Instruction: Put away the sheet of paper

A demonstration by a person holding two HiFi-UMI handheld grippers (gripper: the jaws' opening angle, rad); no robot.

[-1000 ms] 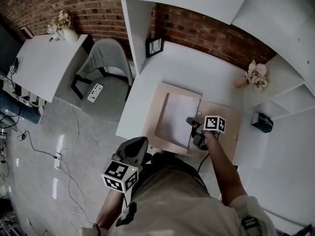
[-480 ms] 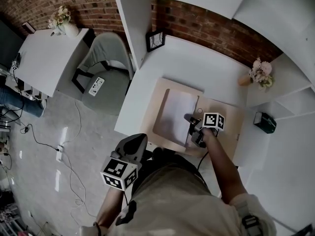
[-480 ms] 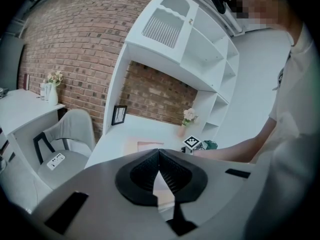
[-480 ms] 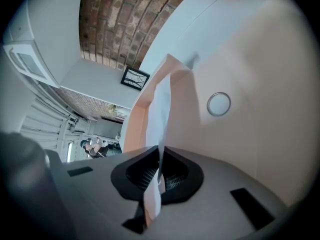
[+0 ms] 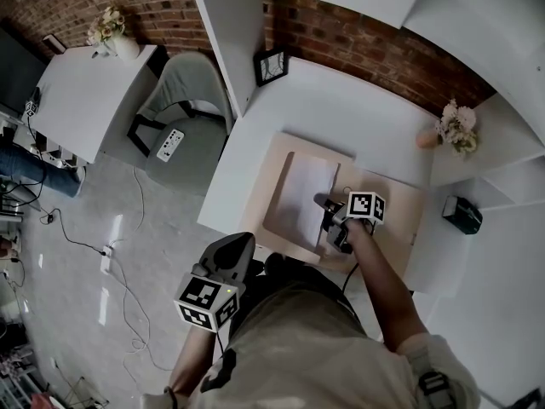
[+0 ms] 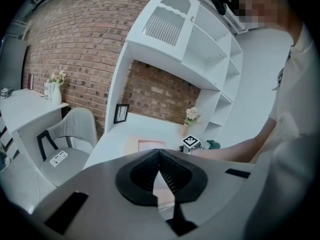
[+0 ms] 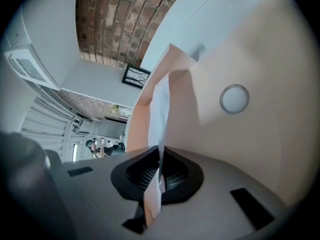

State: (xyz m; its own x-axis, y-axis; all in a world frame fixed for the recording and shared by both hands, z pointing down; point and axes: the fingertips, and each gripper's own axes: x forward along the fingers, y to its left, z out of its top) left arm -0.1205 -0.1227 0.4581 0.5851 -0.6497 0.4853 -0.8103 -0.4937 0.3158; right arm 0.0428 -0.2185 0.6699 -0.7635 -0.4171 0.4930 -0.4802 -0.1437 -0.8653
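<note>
A white sheet of paper (image 5: 305, 196) lies over the left half of an open beige folder (image 5: 387, 207) on the white desk. My right gripper (image 5: 324, 214) is shut on the sheet's right edge and lifts it, so the sheet curls upward. In the right gripper view the sheet of paper (image 7: 161, 114) runs edge-on out of the closed jaws of my right gripper (image 7: 161, 170), with the folder's round clasp (image 7: 234, 98) beside it. My left gripper (image 5: 228, 261) hangs low in front of the desk, off the folder. Seen in its own view, the left gripper (image 6: 158, 170) is shut with nothing in it.
A framed picture (image 5: 270, 66) stands at the desk's back left and a small flower vase (image 5: 454, 129) at the back right. A dark box (image 5: 462, 215) sits on a shelf to the right. A grey chair (image 5: 174, 113) and a second white table (image 5: 72, 92) stand left of the desk.
The right gripper has moved left and slightly up with the sheet's right edge, folding the sheet over so it looks narrower. The left gripper has hardly moved.
</note>
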